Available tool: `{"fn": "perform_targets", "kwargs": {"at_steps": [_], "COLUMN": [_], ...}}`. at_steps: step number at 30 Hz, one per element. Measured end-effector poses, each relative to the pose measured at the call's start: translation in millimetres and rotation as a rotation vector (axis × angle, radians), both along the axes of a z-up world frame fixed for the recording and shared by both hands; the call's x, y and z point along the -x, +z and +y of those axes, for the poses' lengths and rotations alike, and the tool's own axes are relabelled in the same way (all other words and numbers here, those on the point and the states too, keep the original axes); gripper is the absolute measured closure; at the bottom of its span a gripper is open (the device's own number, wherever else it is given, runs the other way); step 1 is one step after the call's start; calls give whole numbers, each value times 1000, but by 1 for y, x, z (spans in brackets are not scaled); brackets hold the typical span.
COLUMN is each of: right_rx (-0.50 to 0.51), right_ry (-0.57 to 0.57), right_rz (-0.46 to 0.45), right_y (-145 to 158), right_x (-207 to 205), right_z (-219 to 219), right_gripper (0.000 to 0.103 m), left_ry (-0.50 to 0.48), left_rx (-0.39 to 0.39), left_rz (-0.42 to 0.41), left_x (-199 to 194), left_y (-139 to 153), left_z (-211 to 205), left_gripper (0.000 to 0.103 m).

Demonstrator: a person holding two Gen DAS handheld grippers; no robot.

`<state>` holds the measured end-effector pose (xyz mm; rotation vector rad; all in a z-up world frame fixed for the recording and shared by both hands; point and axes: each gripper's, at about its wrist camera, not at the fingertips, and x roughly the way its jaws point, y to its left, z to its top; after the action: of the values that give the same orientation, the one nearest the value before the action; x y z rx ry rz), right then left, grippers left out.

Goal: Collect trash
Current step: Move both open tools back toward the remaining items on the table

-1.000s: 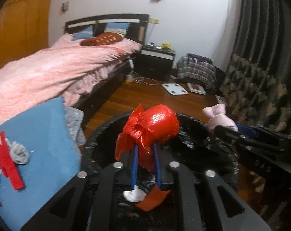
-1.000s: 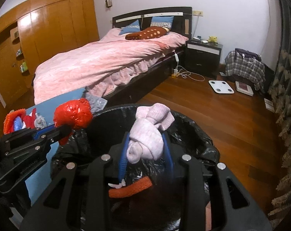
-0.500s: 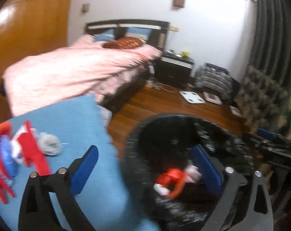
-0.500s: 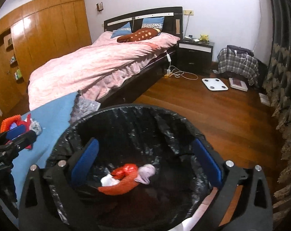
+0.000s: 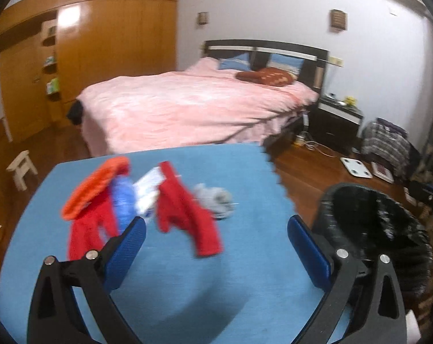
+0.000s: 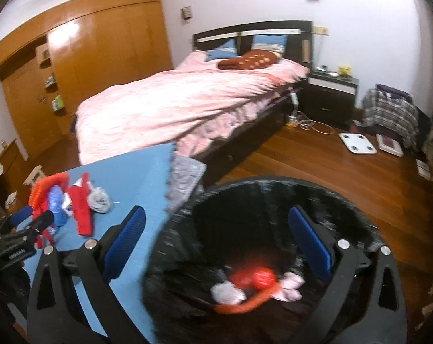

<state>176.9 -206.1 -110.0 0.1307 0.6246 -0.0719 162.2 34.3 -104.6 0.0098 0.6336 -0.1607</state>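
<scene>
The left gripper (image 5: 216, 243) hangs wide open and empty over the blue cloth-covered table (image 5: 230, 286), near the red, orange and grey scraps (image 5: 185, 209). The right gripper (image 6: 216, 240) (also released) spans the black-lined round bin (image 6: 345, 209), dropped red and pink trash (image 6: 256, 283) lying inside.

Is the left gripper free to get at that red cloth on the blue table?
Probably yes: the left gripper is open and empty, and the red cloth lies uncovered just ahead on the blue table.

No text, label or number is clear enough to read.
</scene>
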Motion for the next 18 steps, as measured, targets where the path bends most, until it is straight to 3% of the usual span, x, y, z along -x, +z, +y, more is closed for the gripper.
{"fn": "perform_targets", "kwargs": {"at_steps": [10, 18], "right_rx": [10, 74], "right_ry": [135, 209], "right_rz": [16, 79], "right_y": [-13, -54], "right_x": [-68, -123], "right_z": [85, 134], "right_gripper": [6, 6], "left_ry": [117, 172], "left_rx": [-14, 0], "left_rz": [3, -12], "left_x": [-13, -25], "left_y": [-25, -35], "left_z": [59, 78], "left_gripper": [6, 6]}}
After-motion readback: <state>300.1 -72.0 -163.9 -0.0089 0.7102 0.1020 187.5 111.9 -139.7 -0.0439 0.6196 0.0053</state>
